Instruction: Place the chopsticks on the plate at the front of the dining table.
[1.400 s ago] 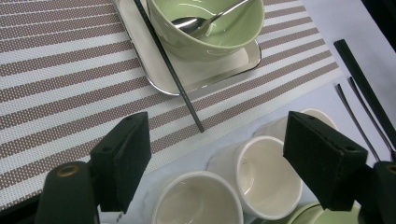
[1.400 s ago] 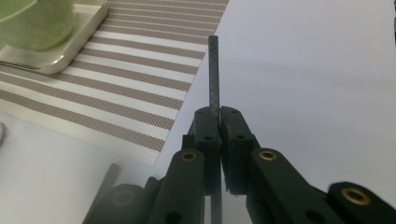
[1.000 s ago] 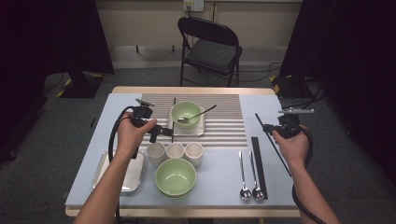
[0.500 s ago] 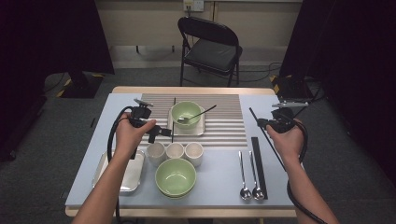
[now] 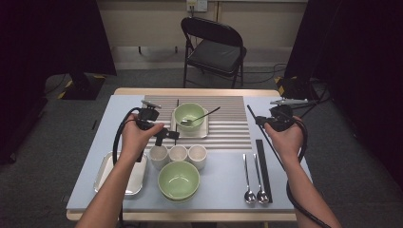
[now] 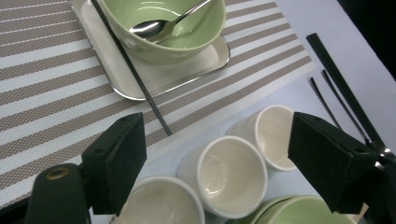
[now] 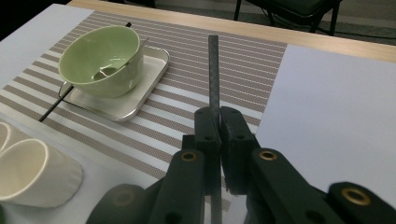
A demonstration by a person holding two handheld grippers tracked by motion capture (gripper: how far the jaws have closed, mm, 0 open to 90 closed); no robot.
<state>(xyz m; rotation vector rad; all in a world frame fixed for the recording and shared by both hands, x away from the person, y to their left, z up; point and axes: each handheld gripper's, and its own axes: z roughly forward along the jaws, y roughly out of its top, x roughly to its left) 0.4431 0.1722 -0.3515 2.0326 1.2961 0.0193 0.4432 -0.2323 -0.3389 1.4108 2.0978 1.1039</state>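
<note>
My right gripper (image 5: 261,121) (image 7: 218,116) is shut on a thin black chopstick (image 5: 252,111) (image 7: 214,70), held above the right edge of the striped placemat (image 5: 228,123). The stick slants from upper left down past the hand. A second black chopstick (image 5: 177,121) (image 6: 135,74) lies across the small metal tray (image 5: 202,133), beside the green bowl (image 5: 189,114) (image 7: 100,58) with a spoon (image 5: 205,115) in it. My left gripper (image 5: 167,135) (image 6: 219,144) hovers open over three white cups (image 5: 178,153) (image 6: 231,170), with nothing between its jaws.
A larger green bowl (image 5: 179,179) sits near the front edge. An empty metal tray (image 5: 107,173) lies at the front left under the forearm. Two spoons (image 5: 253,178) and a long black bar (image 5: 263,164) lie at the right. A folding chair (image 5: 214,50) stands beyond the table.
The right hand has carried the chopstick up and to the left, towards the placemat. The left hand has stayed where it was.
</note>
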